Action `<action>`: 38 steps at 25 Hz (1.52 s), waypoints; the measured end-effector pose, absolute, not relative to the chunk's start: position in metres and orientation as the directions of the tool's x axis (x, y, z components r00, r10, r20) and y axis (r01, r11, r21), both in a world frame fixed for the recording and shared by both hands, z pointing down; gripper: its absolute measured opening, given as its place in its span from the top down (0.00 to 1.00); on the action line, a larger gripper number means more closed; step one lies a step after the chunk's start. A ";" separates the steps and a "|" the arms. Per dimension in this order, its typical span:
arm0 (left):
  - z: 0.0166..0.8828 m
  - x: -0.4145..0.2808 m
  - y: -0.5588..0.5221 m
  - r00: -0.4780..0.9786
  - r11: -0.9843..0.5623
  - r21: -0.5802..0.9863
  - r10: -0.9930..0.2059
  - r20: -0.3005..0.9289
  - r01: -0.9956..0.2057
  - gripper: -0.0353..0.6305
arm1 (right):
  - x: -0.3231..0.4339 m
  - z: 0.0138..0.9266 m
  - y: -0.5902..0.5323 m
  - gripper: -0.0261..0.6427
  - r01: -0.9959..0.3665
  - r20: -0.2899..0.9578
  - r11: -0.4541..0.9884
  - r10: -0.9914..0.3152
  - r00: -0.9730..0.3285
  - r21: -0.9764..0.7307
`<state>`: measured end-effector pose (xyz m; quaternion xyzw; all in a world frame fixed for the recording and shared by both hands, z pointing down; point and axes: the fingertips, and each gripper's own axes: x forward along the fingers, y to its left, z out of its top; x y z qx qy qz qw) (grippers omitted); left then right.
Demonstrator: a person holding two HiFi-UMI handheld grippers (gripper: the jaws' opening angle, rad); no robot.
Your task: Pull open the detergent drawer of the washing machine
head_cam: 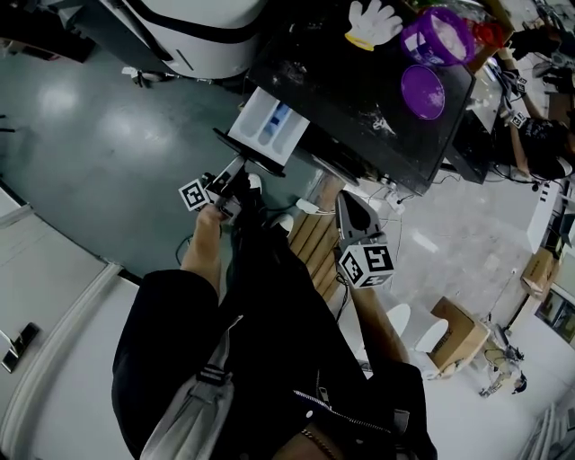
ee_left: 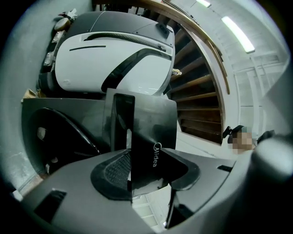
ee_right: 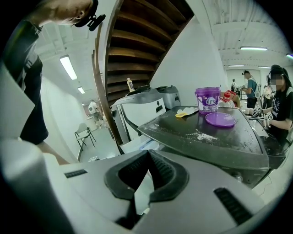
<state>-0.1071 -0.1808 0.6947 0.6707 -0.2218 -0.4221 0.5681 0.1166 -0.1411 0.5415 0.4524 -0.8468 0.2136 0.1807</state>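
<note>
The washing machine (head_cam: pixel 359 99) has a black top, and its white detergent drawer (head_cam: pixel 269 126) with a blue compartment stands pulled out toward me. My left gripper (head_cam: pixel 243 177) is at the drawer's front edge. In the left gripper view the dark front panel (ee_left: pixel 153 137), printed Midea, runs edge-on between the jaws of my left gripper (ee_left: pixel 146 171), which is shut on it. My right gripper (head_cam: pixel 346 198) hangs below the machine's front edge, to the right of the drawer. It (ee_right: pixel 146 155) is shut with nothing in it. The drawer (ee_right: pixel 135 145) shows just beyond its tips.
On the machine's top (ee_right: pixel 206 137) stand a purple bucket (head_cam: pixel 437 36), a purple lid (head_cam: pixel 422 90) and a white and yellow glove (head_cam: pixel 373 22). A large white and black appliance (head_cam: pixel 198 36) sits behind the drawer. People (ee_right: pixel 279 105) stand at the right. A cardboard box (head_cam: pixel 458 332) lies on the floor.
</note>
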 end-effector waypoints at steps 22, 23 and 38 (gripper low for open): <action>0.660 -0.137 -0.149 0.553 -0.135 0.753 -0.762 0.336 -0.644 0.90 | 0.093 0.516 -0.161 0.95 -0.791 0.420 0.587 -0.683 -0.597 -0.169; 0.655 -0.134 -0.150 0.556 -0.165 0.715 -0.752 0.354 -0.679 0.90 | 0.092 0.516 -0.164 0.95 -0.789 0.415 0.592 -0.684 -0.600 -0.165; 0.522 -0.092 -0.200 0.556 -0.508 0.226 -0.755 0.348 -0.831 0.90 | 0.088 0.495 -0.207 0.95 -0.801 0.340 0.585 -0.733 -0.589 -0.126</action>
